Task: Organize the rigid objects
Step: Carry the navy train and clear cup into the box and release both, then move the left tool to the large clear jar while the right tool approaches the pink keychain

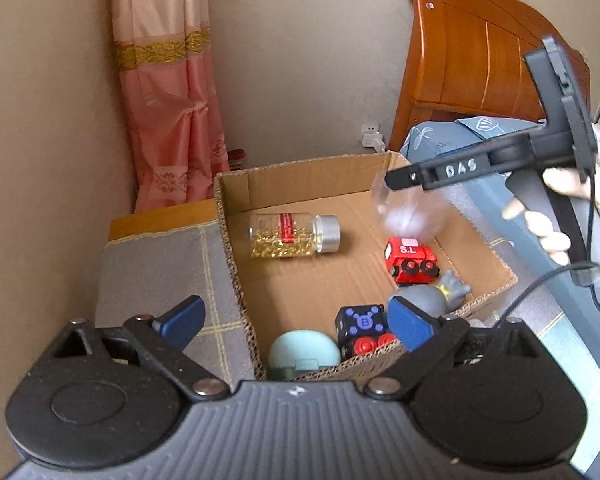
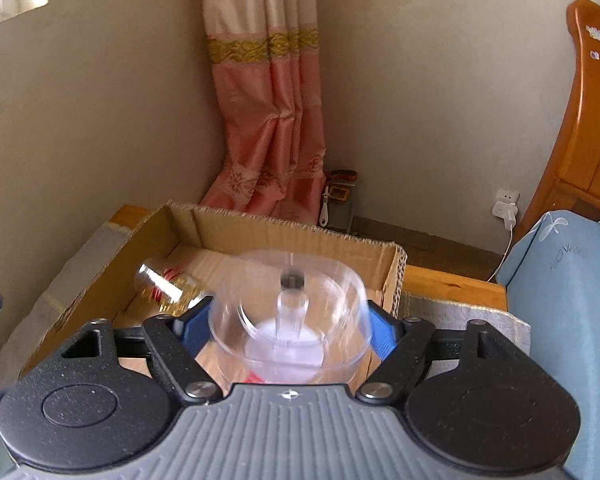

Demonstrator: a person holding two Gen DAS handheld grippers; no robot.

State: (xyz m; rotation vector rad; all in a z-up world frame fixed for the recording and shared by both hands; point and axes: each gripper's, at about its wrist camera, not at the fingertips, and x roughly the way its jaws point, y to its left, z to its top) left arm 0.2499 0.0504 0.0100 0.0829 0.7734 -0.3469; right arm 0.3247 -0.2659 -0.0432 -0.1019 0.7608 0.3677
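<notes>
An open cardboard box point(image 1: 230, 240) holds a lying glass bottle point(image 1: 292, 236) of gold bits with a silver cap, a red toy train point(image 1: 410, 260), a grey figure point(image 1: 428, 298), a black block car point(image 1: 360, 322) and a teal round thing point(image 1: 304, 354). My left gripper point(image 1: 296, 314) is open over the box's near corner, with nothing between its blue pads. My right gripper point(image 1: 404, 178) hangs over the box's right side. A clear plastic tub point(image 2: 292, 320) sits blurred between its spread fingers point(image 2: 382, 332), just above the red train; the same tub point(image 1: 408, 212) looks loose.
The box rests on a grey checked cloth point(image 1: 160, 280) over a wooden stand. Blue bedding point(image 2: 572, 300) and a wooden headboard point(image 1: 480, 60) stand to the right, a pink curtain point(image 1: 172, 120) in the corner. A gloved hand point(image 1: 556, 224) holds the right gripper.
</notes>
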